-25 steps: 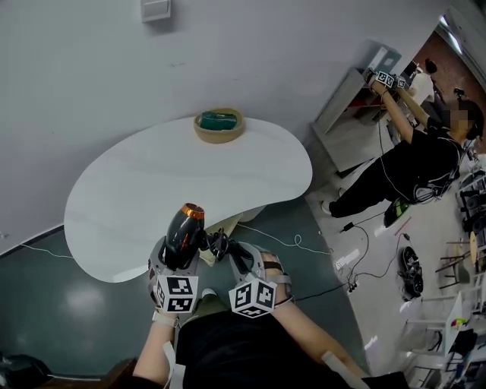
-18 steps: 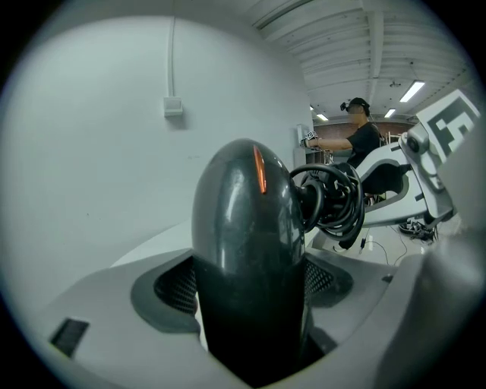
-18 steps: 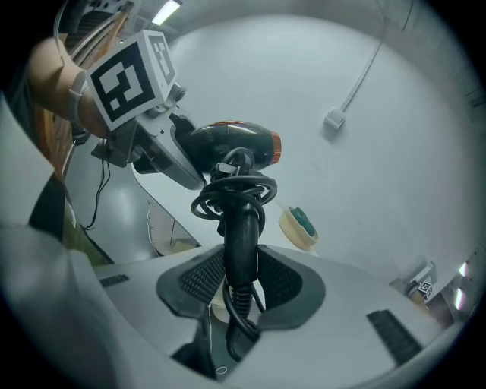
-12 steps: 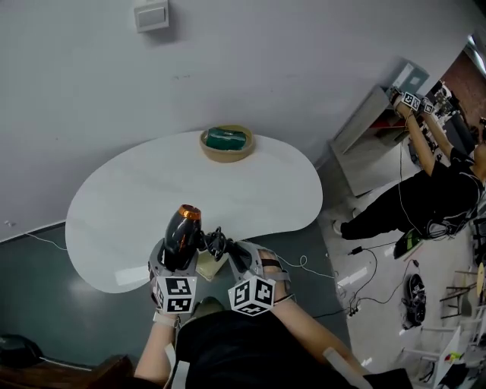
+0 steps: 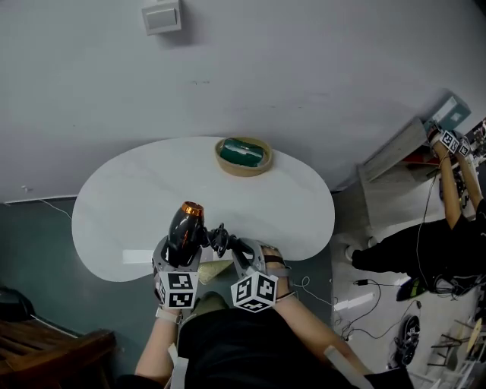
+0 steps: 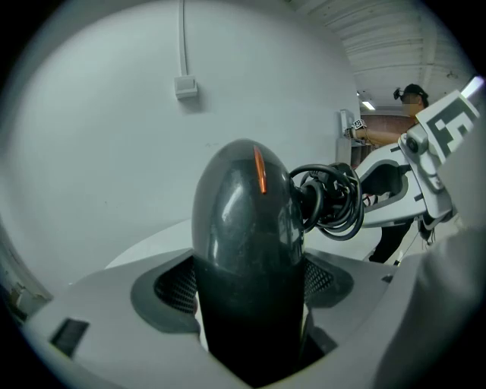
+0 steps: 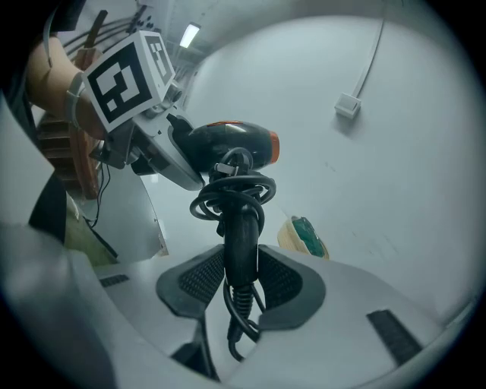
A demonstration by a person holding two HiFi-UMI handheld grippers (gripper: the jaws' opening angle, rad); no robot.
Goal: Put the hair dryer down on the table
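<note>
A black hair dryer (image 5: 184,231) with an orange nozzle ring is held over the near edge of the white table (image 5: 137,197). My left gripper (image 5: 181,249) is shut on its barrel; in the left gripper view the barrel (image 6: 247,251) fills the gap between the jaws of that gripper (image 6: 250,292). My right gripper (image 5: 234,249) is shut on the handle (image 7: 241,232), below the coiled cord (image 7: 231,194); in its own view the right gripper (image 7: 241,281) has the mesh pads pressing both sides of the handle. The dryer's underside is hidden.
A round woven basket (image 5: 243,156) holding something green sits at the table's far edge. A person in black (image 5: 448,243) works at the right, with cables (image 5: 364,304) on the floor. A wooden chair (image 5: 45,351) stands at lower left. A wall box (image 5: 162,17) hangs above.
Both grips are unchanged. The dryer has come a little further over the table's near edge, and the head view has swung left, pushing the other person toward the right border.
</note>
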